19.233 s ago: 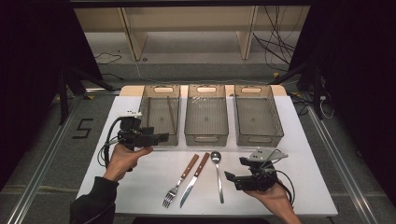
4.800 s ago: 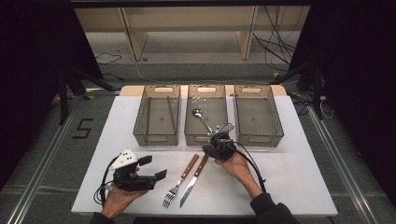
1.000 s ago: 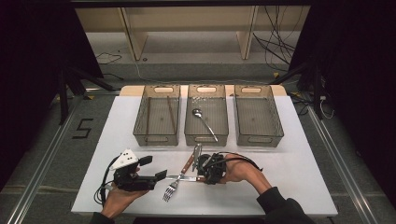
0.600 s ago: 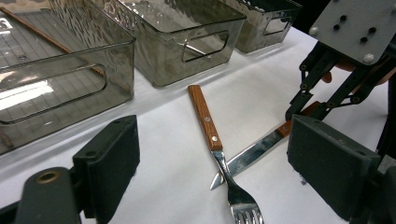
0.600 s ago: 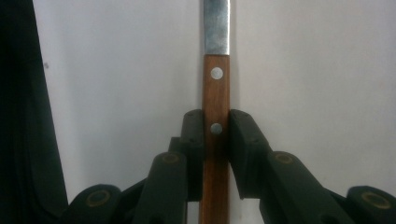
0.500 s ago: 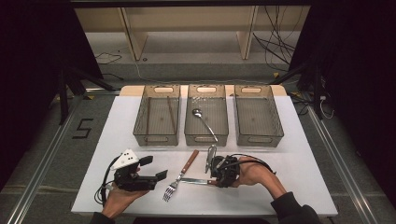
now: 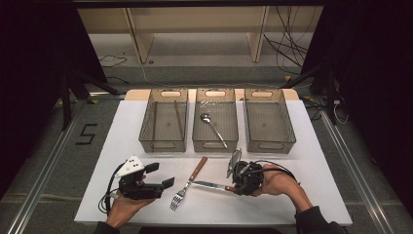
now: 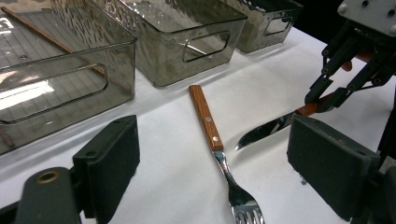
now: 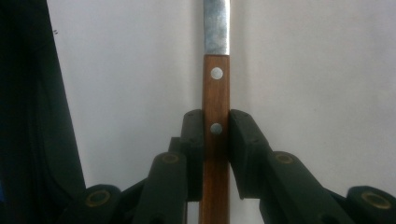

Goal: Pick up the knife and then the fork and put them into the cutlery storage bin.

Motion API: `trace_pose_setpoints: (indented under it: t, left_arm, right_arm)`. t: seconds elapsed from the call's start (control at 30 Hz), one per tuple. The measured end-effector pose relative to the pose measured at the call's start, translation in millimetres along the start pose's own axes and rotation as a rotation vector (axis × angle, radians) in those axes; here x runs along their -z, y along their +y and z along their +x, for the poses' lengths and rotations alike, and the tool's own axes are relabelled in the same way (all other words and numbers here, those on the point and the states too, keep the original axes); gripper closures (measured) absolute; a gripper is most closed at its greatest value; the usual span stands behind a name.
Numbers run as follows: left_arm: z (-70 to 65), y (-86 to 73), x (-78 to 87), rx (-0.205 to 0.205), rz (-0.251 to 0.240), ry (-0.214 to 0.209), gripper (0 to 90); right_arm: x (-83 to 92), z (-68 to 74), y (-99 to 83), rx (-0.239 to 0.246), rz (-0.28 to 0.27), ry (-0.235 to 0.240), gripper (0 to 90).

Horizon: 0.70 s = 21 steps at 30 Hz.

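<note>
Wooden knife handle [image 9: 215, 135] pinched between the pads of my right gripper [image 9: 215, 128], blade pointing away over the white desk [image 9: 317, 70]. My left gripper [image 8: 210, 172] spread, holding nothing; fork [image 8: 219, 154] just ahead.

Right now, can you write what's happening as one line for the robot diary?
right gripper: shut on knife handle | left gripper: open, holding nothing | fork: on table | spoon: in middle bin
</note>
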<state>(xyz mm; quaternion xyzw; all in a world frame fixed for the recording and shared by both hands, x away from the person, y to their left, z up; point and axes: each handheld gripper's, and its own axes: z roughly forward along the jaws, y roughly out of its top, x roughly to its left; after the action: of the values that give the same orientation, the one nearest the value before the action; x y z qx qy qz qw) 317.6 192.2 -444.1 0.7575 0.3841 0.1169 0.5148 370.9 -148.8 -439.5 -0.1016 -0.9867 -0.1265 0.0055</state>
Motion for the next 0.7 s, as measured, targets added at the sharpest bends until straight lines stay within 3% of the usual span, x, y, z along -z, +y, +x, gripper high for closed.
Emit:
trace_pose_setpoints:
  t: [0.23, 0.27, 0.5, 0.57, 0.7]
  left_arm:
    - [0.5, 0.4, 0.6, -0.002, -0.005, 0.002, 16.8]
    - [0.6, 0.3, 0.5, -0.002, -0.005, 0.003, 16.8]
    - [1.1, 0.3, 1.5, 0.000, -0.013, 0.005, 16.7]
    - [1.7, 0.2, 1.6, 0.002, -0.012, 0.006, 16.8]
    - [2.1, 0.2, 1.9, 0.001, -0.012, 0.008, 16.7]
  right_arm:
    - [14.0, -6.6, -6.5, -0.074, -0.103, -0.003, 76.9]
    - [16.3, -7.3, -6.9, -0.105, -0.129, -0.005, 76.9]
    - [31.3, -18.9, -13.2, -0.194, -0.286, 0.004, 76.9]
    - [34.7, -21.7, -14.1, -0.196, -0.327, -0.009, 76.9]
    - [42.7, -24.7, -13.6, -0.235, -0.364, -0.027, 76.9]
